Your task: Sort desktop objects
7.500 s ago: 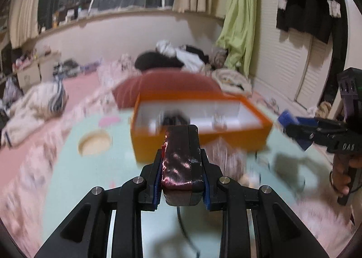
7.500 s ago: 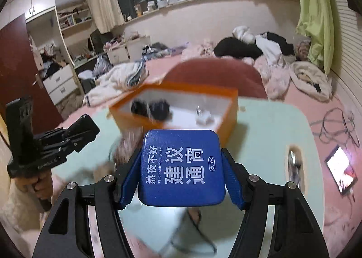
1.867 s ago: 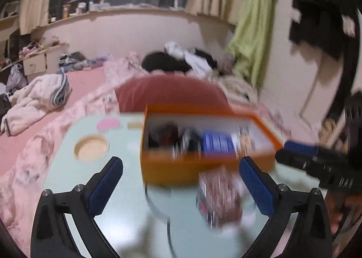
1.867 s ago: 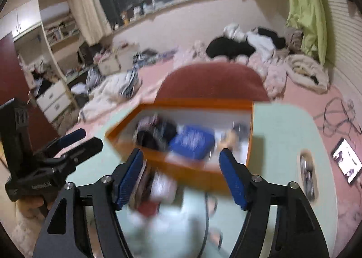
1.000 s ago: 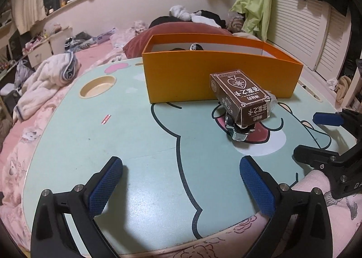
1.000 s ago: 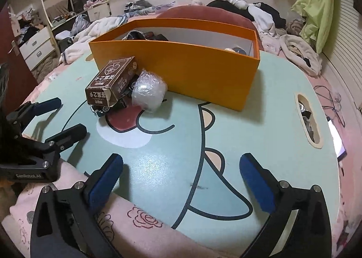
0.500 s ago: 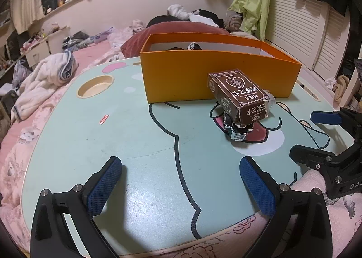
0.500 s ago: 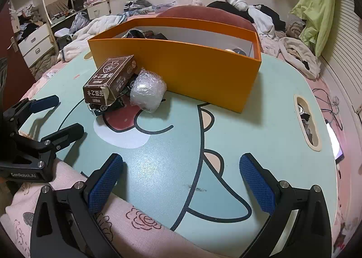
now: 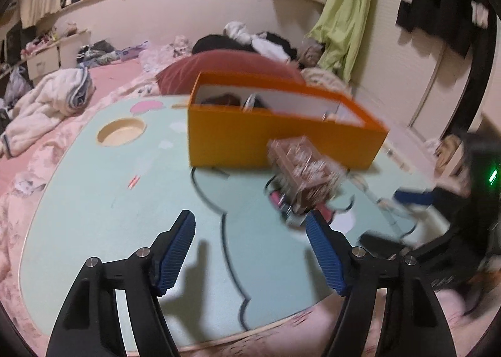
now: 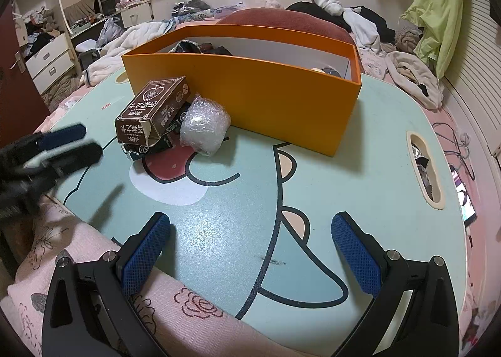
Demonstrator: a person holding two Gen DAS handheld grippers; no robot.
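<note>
Jaws of my left gripper [image 9: 250,239] closing on nothing, short of the brown carton [image 10: 153,112] by the orange box [image 10: 250,87], my right gripper [image 10: 250,249] wide, empty, bubble-wrap bundle [image 10: 205,125] clear only from right wrist.

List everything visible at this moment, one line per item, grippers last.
orange box: one, orange, back of table, items inside.
brown carton: one, brown, in front of box, resting on a small dark item.
bubble-wrapped bundle: one, clear, right of carton.
table: one, pale green with cartoon print.
red cushion: one, behind box.
left gripper: blue pads, closing, nothing between.
right gripper: blue pads, open, empty.
</note>
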